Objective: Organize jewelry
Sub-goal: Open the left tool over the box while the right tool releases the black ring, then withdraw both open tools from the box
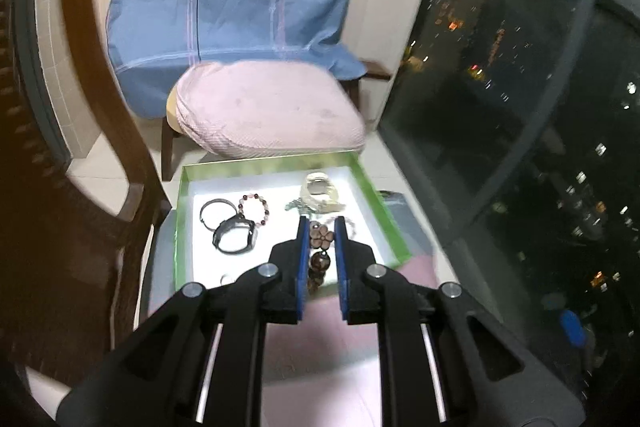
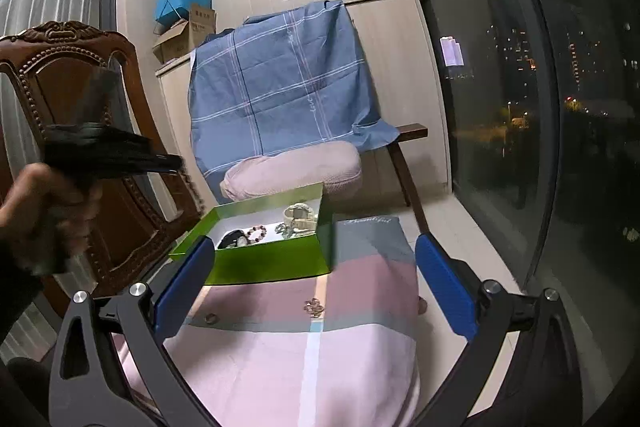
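One green box (image 2: 256, 263) on striped cloth (image 2: 288, 347). Inside, left to right: one dark bangle (image 1: 216, 211), one black band (image 1: 236, 235), one pink bead bracelet (image 1: 256, 209), one pale watch (image 1: 318, 189). Loose on cloth: one ring (image 2: 211, 318), one small charm (image 2: 313, 307).

Left gripper (image 1: 322, 227): jaws narrow, over box, flower-bead strand (image 1: 320, 247) between them; grip unclear. Right gripper (image 2: 316, 263): jaws wide, empty.

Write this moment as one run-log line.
left gripper: shut on flower bracelet | right gripper: open, empty | ring: on cloth
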The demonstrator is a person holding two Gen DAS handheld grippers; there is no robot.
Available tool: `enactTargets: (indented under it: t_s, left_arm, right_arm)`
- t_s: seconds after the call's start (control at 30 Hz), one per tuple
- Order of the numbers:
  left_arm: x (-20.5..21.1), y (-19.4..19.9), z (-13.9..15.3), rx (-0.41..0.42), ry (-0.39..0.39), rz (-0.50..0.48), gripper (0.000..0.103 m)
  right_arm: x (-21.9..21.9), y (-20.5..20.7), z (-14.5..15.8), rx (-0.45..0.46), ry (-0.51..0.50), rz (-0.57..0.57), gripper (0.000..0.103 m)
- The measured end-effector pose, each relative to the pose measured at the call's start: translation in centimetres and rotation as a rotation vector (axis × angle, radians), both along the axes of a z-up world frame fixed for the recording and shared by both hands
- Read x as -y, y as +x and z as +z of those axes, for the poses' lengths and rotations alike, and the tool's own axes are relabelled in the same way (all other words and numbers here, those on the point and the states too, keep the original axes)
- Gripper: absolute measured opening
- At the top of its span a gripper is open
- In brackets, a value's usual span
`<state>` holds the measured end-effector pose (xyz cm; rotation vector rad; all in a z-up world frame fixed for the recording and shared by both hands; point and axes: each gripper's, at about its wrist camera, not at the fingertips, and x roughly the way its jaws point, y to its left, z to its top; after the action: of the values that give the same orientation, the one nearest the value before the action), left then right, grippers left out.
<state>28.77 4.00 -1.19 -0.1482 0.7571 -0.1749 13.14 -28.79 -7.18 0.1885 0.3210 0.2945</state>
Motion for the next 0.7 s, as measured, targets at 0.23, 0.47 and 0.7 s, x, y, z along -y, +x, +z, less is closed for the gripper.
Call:
enactTargets:
  t_s: [0.23, 0.47, 0.7]
  left_arm:
    - [1.4, 7.7, -5.6, -0.13, 0.049, 0.036, 0.013]
    - [0.6, 2.5, -0.2, 0.029, 0.062, 0.073, 0.071]
    - [-1.0, -15.1, 5.0, 0.265, 0.112, 0.124, 0.093]
  right_arm:
    - [1.4, 1.1, -0.2, -0.032, 0.029, -0.038, 0.098]
    - [1.5, 1.5, -0.4, -0.039, 0.036, -0.036, 0.098]
    - [0.8, 1.2, -0.4, -0.029, 0.014, -0.033, 0.098]
